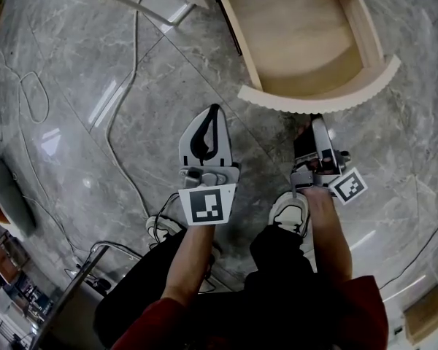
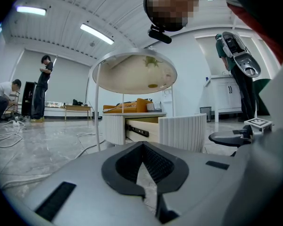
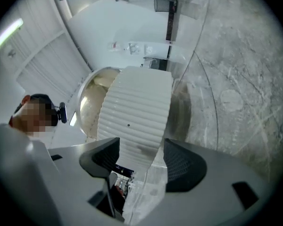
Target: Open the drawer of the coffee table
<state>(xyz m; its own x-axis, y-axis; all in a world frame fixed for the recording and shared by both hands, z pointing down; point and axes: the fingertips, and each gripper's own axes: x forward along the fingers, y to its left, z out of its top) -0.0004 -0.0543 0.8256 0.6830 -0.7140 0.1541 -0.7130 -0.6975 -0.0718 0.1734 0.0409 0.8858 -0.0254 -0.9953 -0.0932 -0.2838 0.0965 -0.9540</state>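
Observation:
The coffee table's drawer stands pulled out, its bare wooden inside showing behind a curved, ribbed white front. My right gripper points at that front from just below it, open, with nothing between its fingers. In the right gripper view the ribbed front fills the space beyond the right gripper. My left gripper hangs over the floor left of the drawer, shut and empty. The left gripper view looks past the left gripper to the table with its round top and the drawer drawn out.
Cables trail over the grey marble floor at left. My shoes stand just behind the grippers. A metal frame and clutter sit at lower left. Two people and a bench are far off in the room.

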